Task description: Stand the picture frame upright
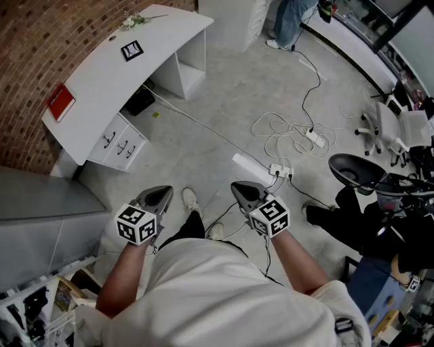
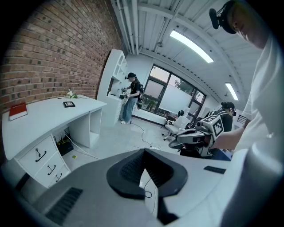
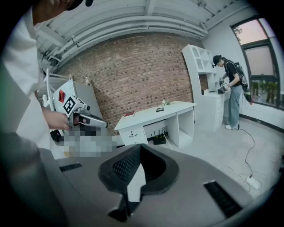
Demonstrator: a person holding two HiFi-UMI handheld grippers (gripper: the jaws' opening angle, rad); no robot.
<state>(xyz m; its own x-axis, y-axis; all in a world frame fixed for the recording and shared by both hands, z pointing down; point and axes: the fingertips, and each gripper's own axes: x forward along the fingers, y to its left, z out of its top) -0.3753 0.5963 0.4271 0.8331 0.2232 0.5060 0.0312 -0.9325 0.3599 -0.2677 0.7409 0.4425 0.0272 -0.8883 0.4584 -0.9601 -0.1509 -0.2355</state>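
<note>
White curved table (image 1: 95, 91) stands along the brick wall (image 1: 34, 41). Left tool (image 1: 156, 198) and right tool (image 1: 244, 192) are held over the floor (image 1: 217, 101), well apart from the table, each with jaws together and nothing between them. Red book (image 1: 60, 103) lies at the table's near end. Black picture frame (image 1: 131, 51) lies flat toward the far end, near a flower sprig (image 1: 135, 21).

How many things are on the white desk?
3: a red book at the near end, a picture frame lying flat in the middle, flowers at the far end.
</note>
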